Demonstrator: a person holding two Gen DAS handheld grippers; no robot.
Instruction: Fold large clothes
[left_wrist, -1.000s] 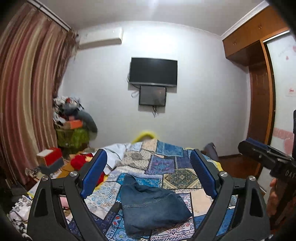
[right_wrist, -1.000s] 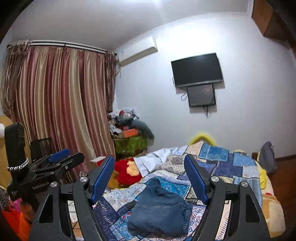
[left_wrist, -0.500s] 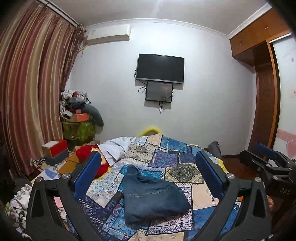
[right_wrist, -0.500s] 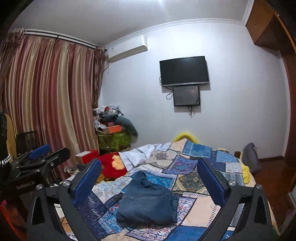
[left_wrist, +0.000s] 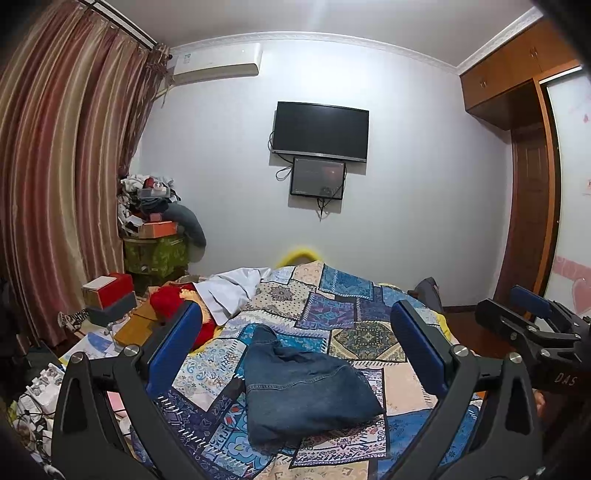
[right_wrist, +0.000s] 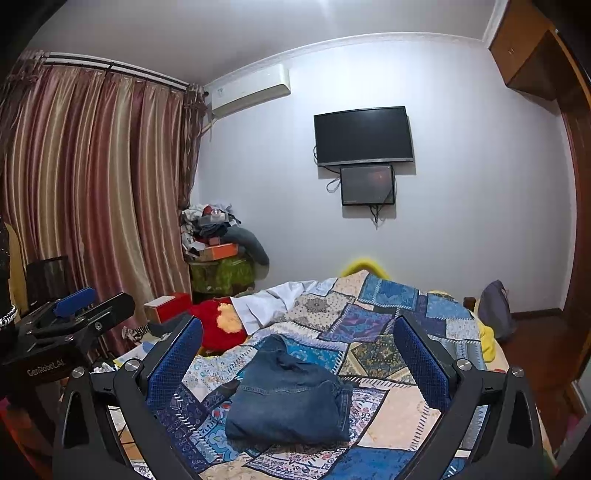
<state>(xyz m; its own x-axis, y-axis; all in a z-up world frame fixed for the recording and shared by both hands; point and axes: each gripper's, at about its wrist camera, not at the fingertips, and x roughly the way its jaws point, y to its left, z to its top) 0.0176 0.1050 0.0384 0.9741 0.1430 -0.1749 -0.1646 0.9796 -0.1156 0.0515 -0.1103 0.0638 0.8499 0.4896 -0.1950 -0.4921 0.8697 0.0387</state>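
— Lying in a compact bundle on the patchwork quilt (left_wrist: 354, 332) of the bed, those denim jeans (left_wrist: 303, 391), near the foot end and between the spread fingers of both grippers in either view.

— Handling how, going by the look?

— Probably weighing a fair bit for cloth; thick denim, soft but holding its creases, not slippery, not fragile. Likely sagging heavily if lifted by one corner only.

— Taking hold where, then?

— Judging the stitched seam edge along the near left side as the firmest bite, with the second grip on the opposite edge. Avoiding the narrow flap sticking up at the far end, since pinching there would probably just drag the bundle.

— Grippers doing what?

— Hovering released and carrying nothing: left gripper (left_wrist: 295, 354) with jaws wide apart, right gripper (right_wrist: 299, 362) likewise. Not touching the denim.

— Anything hard to read?

— Hiding their layers underneath, so counting folds is not possible; waistband and leg ends not telling apart. Cutting off the near edge of the bed behind the gripper bodies. Showing only partly at the frame edge, the other gripper in each view.
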